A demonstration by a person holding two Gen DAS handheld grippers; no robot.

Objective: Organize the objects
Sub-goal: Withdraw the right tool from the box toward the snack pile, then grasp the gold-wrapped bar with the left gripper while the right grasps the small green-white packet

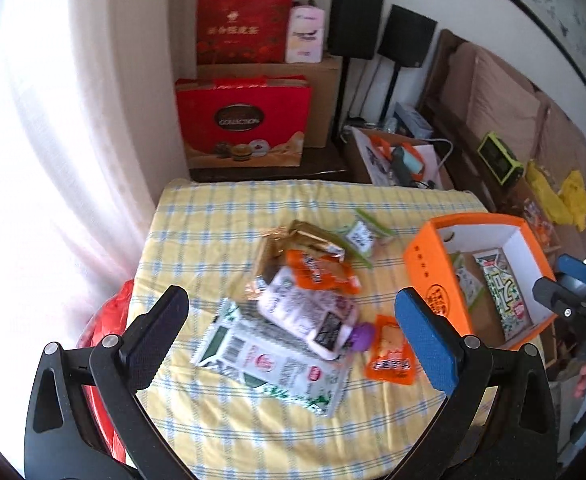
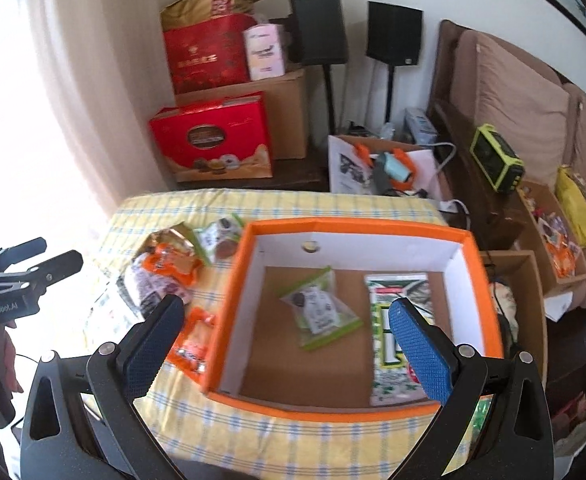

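left gripper (image 1: 291,326): jaws apart, empty, above snack pile (image 1: 301,300) | right gripper (image 2: 287,340): jaws apart, empty, above orange box (image 2: 229,308) | box at 3 o'clock of pile

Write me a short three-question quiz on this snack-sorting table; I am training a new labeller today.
1. True or false: the orange box already holds two packets.
2. Which lies inside the box? A. purple-capped pouch B. long green-and-white packet C. gold packets
3. Fill in: both the left hand-held gripper and the right hand-held gripper are ____ and hold nothing.

Key: 1 true; 2 B; 3 open.
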